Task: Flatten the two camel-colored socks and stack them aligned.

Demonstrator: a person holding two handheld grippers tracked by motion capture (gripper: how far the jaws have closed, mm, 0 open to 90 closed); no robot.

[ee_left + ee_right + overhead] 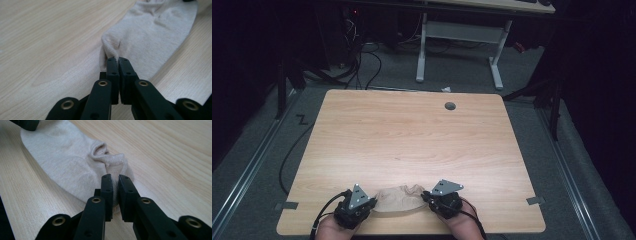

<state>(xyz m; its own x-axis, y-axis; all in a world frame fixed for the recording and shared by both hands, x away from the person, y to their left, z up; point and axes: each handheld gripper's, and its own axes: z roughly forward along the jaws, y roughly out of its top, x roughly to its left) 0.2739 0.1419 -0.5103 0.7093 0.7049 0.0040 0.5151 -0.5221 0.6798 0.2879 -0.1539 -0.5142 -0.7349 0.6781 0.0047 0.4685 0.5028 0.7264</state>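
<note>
- sock (399, 199) lay flat on the table (412, 135) at the near edge, between the two grippers.
- left gripper (117, 60) was clamped on one end of the sock; jaws pressed together w/ a thin pinch of fabric puckered up between the tips.
- right gripper (113, 178) held the other end, by the cuff opening; jaws nearly closed w/ a narrow gap, sock fabric caught in it.
- judgement: both ends gripped, sock down on the wood and stretched out fairly smooth, so laying it flat looked about done. left to do, prob: let go w/ both, or fold it. can't tell which.
- small crease remained by the cuff (110, 160).
- writing/brands: none readable on the sock, grippers or table.
</note>
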